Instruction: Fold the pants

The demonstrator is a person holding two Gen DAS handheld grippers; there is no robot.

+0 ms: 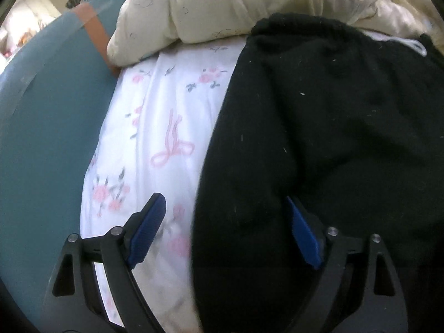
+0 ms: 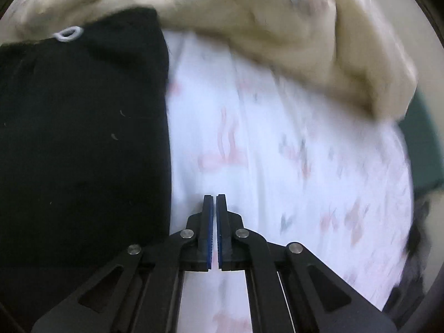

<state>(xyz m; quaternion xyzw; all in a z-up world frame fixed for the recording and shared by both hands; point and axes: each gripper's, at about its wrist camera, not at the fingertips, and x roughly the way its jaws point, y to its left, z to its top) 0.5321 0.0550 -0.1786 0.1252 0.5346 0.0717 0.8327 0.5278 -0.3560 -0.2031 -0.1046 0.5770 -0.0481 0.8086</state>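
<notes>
Left wrist view: my left gripper is spread wide with nothing in it, its blue ribbed pads straddling the near edge of the black fleece pants. The pants fill everything from 12 round to 5 o'clock, lying on a white floral bedsheet, with a cream quilted duvet bunched at 12.

Right wrist view: my right gripper is pinched fully closed on nothing, over bare sheet. The pants sit at 9 o'clock with a white drawstring loop at 10. They look like a compact block, so I'd guess partly folded, with more folding left.
</notes>
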